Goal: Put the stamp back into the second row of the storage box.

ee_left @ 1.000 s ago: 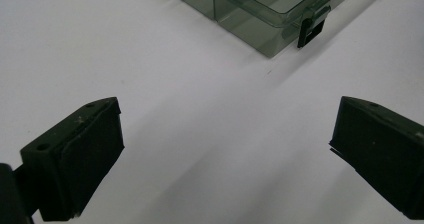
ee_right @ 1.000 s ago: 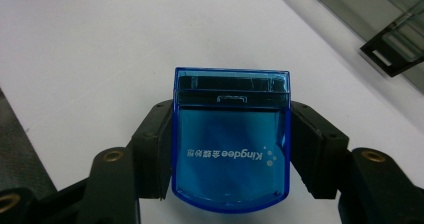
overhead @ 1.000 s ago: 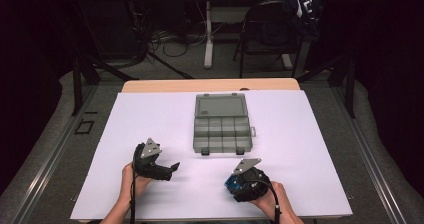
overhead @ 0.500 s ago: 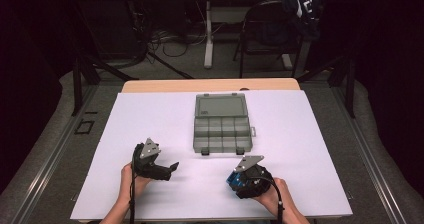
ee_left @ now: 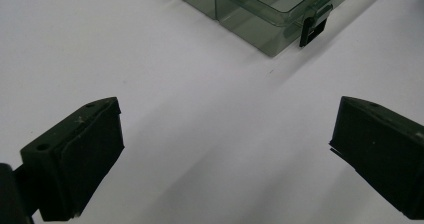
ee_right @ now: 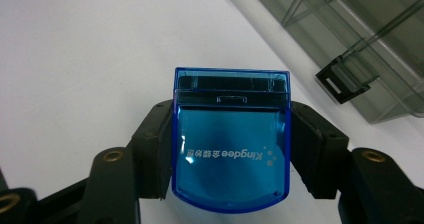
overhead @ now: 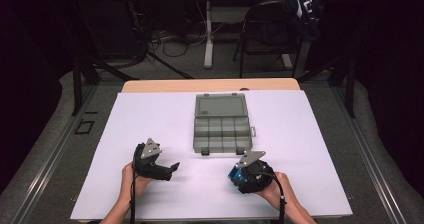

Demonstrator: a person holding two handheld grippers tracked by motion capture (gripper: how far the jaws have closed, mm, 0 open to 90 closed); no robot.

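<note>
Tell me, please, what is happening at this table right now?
A person works at a white table with a gripper in each hand. The right gripper is shut on a small blue translucent box with white lettering, holding it just in front of an open grey compartment case. The left gripper has its jaws wide apart with nothing between them, pointing toward the case's near corner and latch.
</note>
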